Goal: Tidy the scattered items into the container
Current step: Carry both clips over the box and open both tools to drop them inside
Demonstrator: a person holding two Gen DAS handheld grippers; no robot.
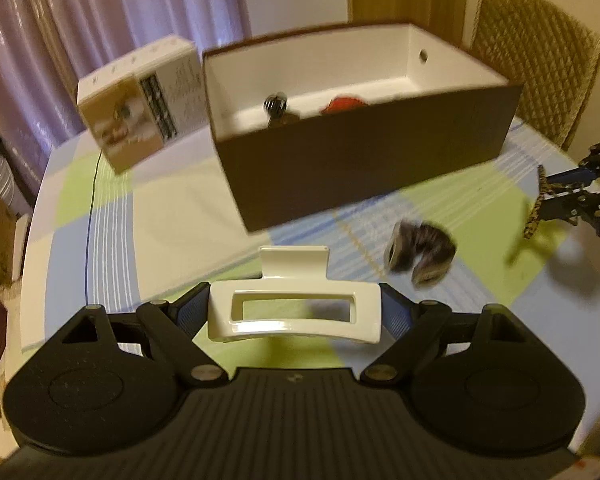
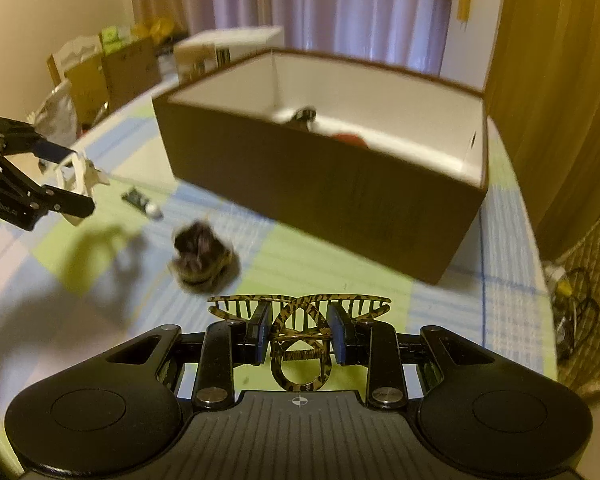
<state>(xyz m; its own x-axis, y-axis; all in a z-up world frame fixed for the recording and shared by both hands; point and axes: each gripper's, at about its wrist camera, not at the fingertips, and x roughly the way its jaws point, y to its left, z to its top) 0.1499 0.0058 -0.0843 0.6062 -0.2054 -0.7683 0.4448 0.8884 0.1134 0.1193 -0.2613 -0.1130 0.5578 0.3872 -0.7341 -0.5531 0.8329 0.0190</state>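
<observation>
The brown box (image 1: 364, 148) is seen standing open-topped on the checked table (image 1: 172, 216), with bare cloth lying between its near wall and both tongs; the table's rounded edge is seen curving away on the left in the left wrist view. The left tongs (image 1: 294, 314) are clamped on a white hair claw (image 1: 294, 312), held above the cloth just short of the box's near wall. The right tongs (image 2: 300, 332) are closed on a leopard-print hair claw (image 2: 300, 344), also short of the box. Between the two, a dark fuzzy scrunchie (image 1: 420, 252) is left lying on the table (blurred in both views). A small dark tube (image 2: 142, 202) is seen on the cloth near the left tongs. Inside the box, a dark item (image 1: 275, 105) and a red item (image 1: 346, 105) are glimpsed against the white lining. A printed carton (image 1: 140, 100) stands just beside the box's left end, and a wicker chair (image 1: 540, 60) is set behind its right corner.
</observation>
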